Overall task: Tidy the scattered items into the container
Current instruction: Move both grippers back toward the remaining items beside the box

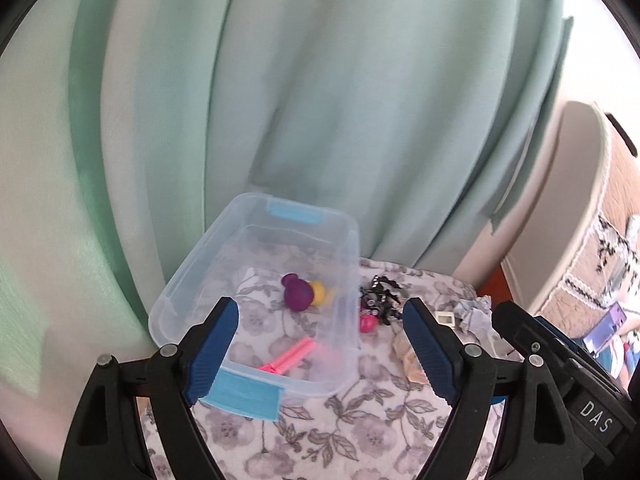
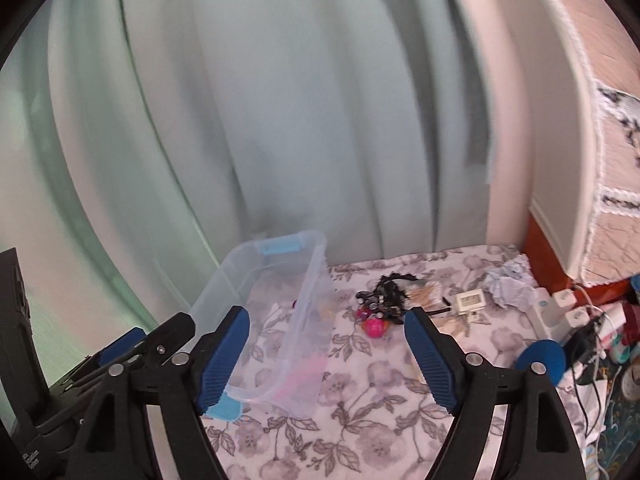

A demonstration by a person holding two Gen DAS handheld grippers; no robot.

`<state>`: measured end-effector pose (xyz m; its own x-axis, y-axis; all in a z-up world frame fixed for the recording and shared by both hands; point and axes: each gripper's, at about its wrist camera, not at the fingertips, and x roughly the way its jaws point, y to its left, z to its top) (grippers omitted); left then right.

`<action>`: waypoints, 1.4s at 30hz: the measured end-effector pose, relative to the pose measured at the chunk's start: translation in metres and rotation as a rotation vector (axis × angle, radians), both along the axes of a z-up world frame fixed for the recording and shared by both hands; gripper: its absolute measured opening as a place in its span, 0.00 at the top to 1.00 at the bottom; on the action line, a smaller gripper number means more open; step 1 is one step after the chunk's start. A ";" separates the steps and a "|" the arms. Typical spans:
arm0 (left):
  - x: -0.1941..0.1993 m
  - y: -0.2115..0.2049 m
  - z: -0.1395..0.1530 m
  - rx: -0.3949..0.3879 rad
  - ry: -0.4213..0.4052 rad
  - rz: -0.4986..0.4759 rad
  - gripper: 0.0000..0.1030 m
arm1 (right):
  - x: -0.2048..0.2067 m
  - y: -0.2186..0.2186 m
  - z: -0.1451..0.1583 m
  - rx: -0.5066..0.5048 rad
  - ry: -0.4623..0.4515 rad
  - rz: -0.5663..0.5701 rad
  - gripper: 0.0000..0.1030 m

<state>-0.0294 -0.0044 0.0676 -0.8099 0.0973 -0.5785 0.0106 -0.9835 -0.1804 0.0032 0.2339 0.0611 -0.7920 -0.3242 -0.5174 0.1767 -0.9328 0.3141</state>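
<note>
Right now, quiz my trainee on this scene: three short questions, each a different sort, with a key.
1. True or false: the purple toy lies inside the bin.
2. Which lies outside the bin? A) pink sticks B) crumpled paper C) yellow piece
3. Fill in: both grippers, left and right, hold ____.

Key: 1 true; 2 B; 3 nothing, fingers apart.

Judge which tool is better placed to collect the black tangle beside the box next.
Right, probably. The black tangle lies outside the clear box, directly ahead between the open right tool. The left tool, also open and empty, faces into the box.
</note>
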 end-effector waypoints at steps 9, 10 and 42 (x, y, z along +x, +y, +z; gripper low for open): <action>0.008 0.048 0.007 -0.029 0.012 -0.079 0.18 | 0.018 0.061 -0.004 -0.060 0.013 -0.113 0.01; 0.009 0.053 0.005 -0.032 0.005 -0.085 0.18 | 0.019 0.069 -0.007 -0.067 0.006 -0.124 0.01; -0.035 0.152 -0.112 -0.118 -0.248 -0.226 0.18 | -0.012 0.181 -0.146 -0.108 -0.247 -0.333 0.00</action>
